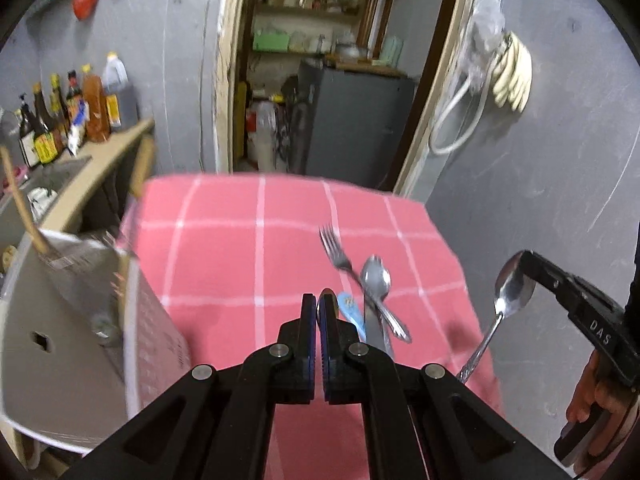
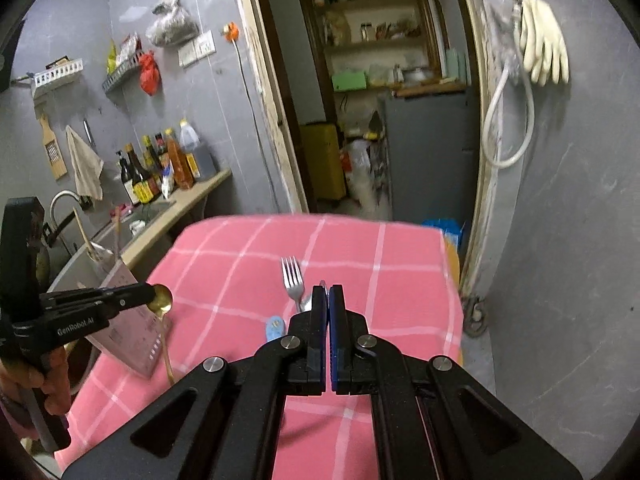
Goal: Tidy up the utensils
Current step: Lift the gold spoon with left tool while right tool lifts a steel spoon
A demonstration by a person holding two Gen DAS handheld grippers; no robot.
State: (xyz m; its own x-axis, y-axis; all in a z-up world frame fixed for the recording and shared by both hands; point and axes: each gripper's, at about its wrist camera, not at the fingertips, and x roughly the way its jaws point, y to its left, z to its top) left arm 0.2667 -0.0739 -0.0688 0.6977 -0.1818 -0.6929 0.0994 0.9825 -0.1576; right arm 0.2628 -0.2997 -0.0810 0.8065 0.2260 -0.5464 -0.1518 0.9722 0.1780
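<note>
My left gripper (image 1: 318,300) is shut on a gold spoon, seen in the right wrist view (image 2: 162,300) with its handle hanging down. My right gripper (image 2: 329,290) is shut on a silver spoon, seen in the left wrist view (image 1: 512,288) held off the table's right edge. On the pink checked tablecloth (image 1: 224,248) lie a fork (image 1: 334,250), a silver spoon (image 1: 376,280), a knife (image 1: 374,328) and a blue-handled utensil (image 1: 350,308). A pale utensil holder box (image 1: 80,320) with wooden sticks stands at the table's left.
A counter with sauce bottles (image 1: 68,116) and a sink (image 2: 100,236) lies to the left. A doorway to a pantry with a grey cabinet (image 1: 356,120) is behind the table. Gloves and a hose (image 2: 540,56) hang on the right wall.
</note>
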